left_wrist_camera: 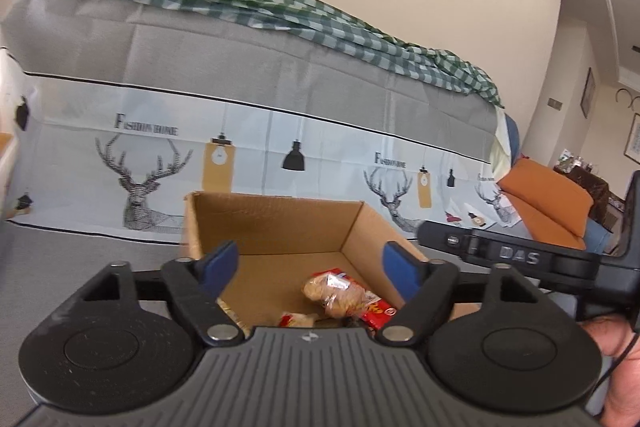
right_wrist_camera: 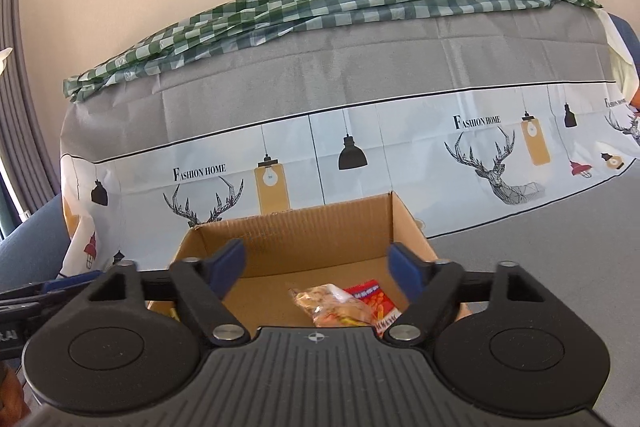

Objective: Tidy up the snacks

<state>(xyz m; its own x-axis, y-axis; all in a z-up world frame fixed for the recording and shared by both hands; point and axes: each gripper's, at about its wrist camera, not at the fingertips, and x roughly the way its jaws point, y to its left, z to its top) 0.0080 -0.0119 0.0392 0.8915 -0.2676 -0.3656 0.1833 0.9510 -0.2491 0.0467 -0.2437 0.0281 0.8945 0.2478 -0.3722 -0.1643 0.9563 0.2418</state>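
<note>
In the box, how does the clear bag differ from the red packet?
The clear bag is see-through, showing tan pieces; the red packet is opaque with printed lettering. The clear bag looks bulgy; the red packet looks flat. The clear bag lies partly over the red packet, which sticks out beneath it. Both rest on the floor of the box, untouched by either hand-held gripper.

1. The left tool has a dark grey ribbed housing stamped with a small compass-like mark.
2. To either side of that mark sit two round black discs, and black linkage arms run forward from silver rivets.
3. Its fingers end in blue pads.
4. The right tool is built alike: ribbed housing, same mark, black arms, silver rivets, blue pads.
5. Seen from the left tool, its black side bears raised letters "DAS".
6. A bare hand shows beside a thin black cable.
</note>
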